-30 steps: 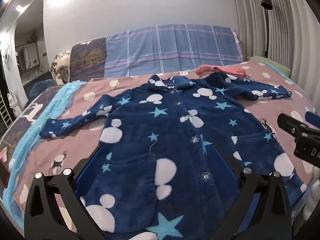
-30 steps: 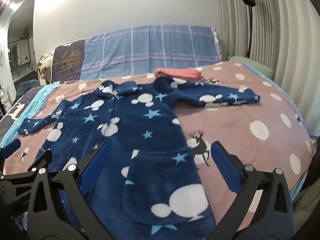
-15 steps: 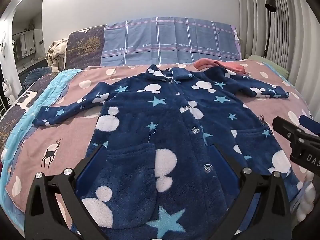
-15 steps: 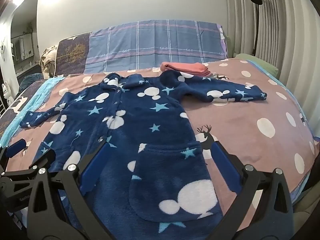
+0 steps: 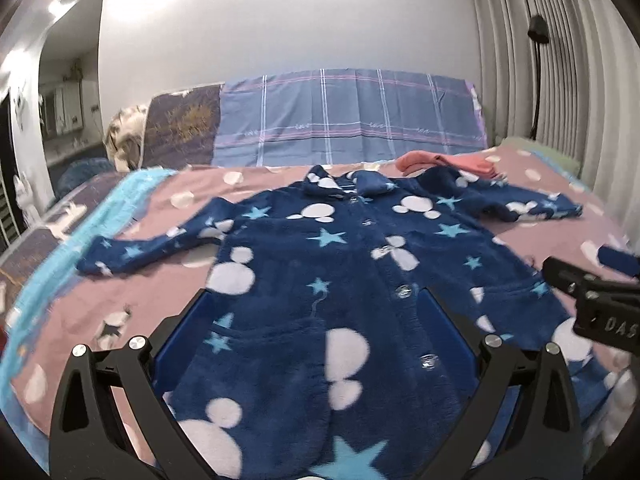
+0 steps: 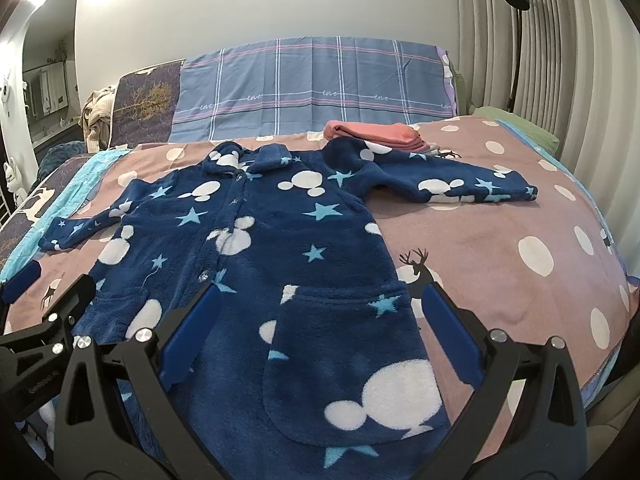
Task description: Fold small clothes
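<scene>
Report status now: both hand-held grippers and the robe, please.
Left hand-held gripper open, right hand-held gripper open. Blue robe flat, unfolded. Pink folded cloth at its collar end.

A small navy fleece robe (image 5: 320, 280) printed with white mouse heads and light-blue stars lies flat, front up and buttoned, on the bed. Its collar points to 12 o'clock, sleeves spread toward 9 and 3, two patch pockets near the hem.
</scene>
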Action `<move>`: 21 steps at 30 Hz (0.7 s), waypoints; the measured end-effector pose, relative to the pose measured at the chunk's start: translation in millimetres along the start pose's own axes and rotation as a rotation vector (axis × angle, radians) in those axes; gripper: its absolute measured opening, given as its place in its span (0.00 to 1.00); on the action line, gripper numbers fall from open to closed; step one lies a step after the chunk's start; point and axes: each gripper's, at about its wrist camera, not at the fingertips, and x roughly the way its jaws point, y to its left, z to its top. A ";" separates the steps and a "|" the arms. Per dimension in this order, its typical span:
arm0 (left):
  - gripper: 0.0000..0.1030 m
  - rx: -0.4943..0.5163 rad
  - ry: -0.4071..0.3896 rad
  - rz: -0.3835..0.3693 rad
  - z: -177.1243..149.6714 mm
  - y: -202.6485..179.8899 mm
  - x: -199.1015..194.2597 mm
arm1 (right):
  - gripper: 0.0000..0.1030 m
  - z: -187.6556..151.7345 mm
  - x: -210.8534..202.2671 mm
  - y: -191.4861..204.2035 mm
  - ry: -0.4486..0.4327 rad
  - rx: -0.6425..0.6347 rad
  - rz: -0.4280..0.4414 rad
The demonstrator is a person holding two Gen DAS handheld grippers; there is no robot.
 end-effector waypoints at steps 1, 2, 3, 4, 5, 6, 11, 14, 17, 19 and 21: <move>0.98 0.003 0.007 -0.004 0.0 -0.1 0.9 | 0.98 0.1 0.9 0.7 0.002 -0.002 -0.001; 0.98 -0.004 0.023 -0.023 0.6 0.4 2.7 | 0.98 -0.2 1.7 0.8 0.004 -0.003 -0.003; 0.98 -0.014 0.032 -0.038 -0.2 1.6 4.0 | 0.98 0.0 3.2 1.4 0.007 -0.004 -0.003; 0.98 -0.025 0.041 -0.054 -1.1 3.1 5.7 | 0.98 0.0 4.5 2.0 0.009 -0.004 -0.004; 0.97 -0.029 0.048 -0.060 -2.3 3.6 6.8 | 0.98 -0.1 5.1 1.8 0.011 -0.003 -0.005; 0.94 -0.028 0.055 -0.060 -4.5 3.7 7.8 | 0.98 -0.1 5.6 1.3 0.012 -0.002 -0.006; 0.94 -0.027 0.093 -0.025 -7.2 2.6 13.9 | 0.98 -1.6 7.5 -2.6 0.015 0.009 -0.004; 0.94 -0.022 0.091 -0.010 -9.3 1.6 13.4 | 0.98 -2.6 9.1 -1.6 0.019 0.001 0.004; 0.94 -0.027 0.095 -0.015 -10.0 2.2 13.1 | 0.98 -4.4 10.0 1.2 0.020 -0.011 0.015; 0.94 -0.027 0.097 -0.018 -11.2 2.1 12.6 | 0.98 -5.2 9.6 2.3 0.017 -0.012 0.015; 0.94 -0.027 0.099 -0.021 -11.8 2.3 12.7 | 0.98 -5.6 9.3 2.3 0.014 -0.011 0.016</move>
